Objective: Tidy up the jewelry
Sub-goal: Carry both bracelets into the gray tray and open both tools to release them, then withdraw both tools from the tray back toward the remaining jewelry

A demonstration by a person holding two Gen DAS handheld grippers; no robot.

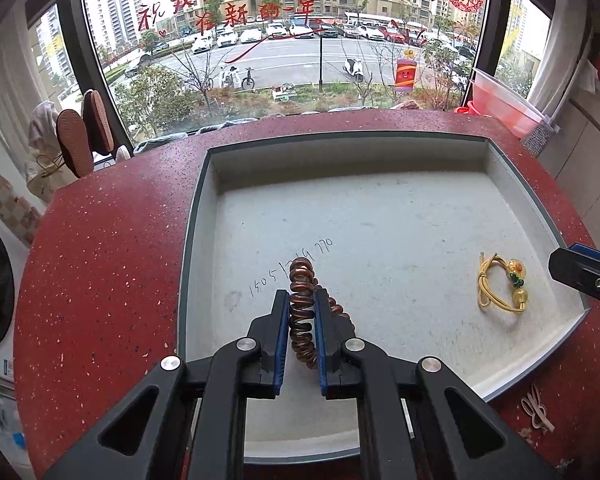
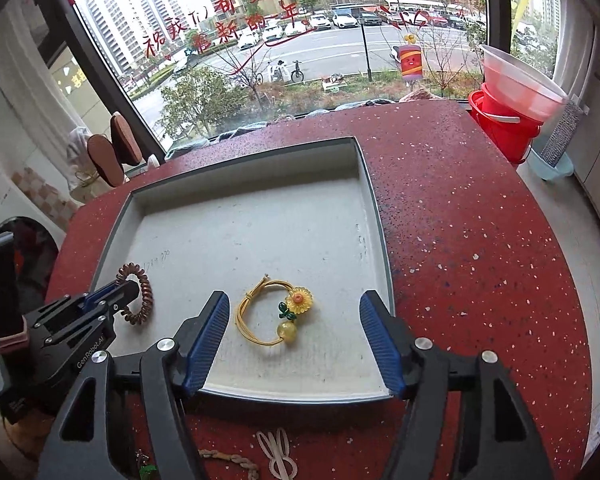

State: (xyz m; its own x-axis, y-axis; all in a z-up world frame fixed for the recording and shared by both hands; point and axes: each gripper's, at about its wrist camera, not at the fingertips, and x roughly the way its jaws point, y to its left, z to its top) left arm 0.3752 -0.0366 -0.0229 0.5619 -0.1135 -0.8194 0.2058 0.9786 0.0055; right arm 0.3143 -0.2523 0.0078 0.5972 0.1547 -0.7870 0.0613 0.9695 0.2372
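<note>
A grey shallow tray [image 1: 198, 208] [image 2: 374, 200] lies on the red speckled counter. My left gripper [image 1: 302, 294] is shut on a brown spiral hair tie [image 1: 300, 280] and holds it upright over the tray's near left part; both show in the right wrist view, gripper [image 2: 130, 288], hair tie [image 2: 140, 300]. A yellow cord bracelet with a sunflower charm [image 2: 274, 310] [image 1: 500, 284] lies flat in the tray's near right part. My right gripper [image 2: 294, 300] is open, its fingers either side of the bracelet and above it; its fingertip [image 1: 580, 268] shows at the right edge.
Loose pale and braided hair bands [image 2: 278, 454] [image 1: 538, 412] lie on the counter in front of the tray. A red bucket with a clear basin [image 2: 508, 116] stands at the far right. Slippers [image 1: 84, 136] lean at the far left by the window.
</note>
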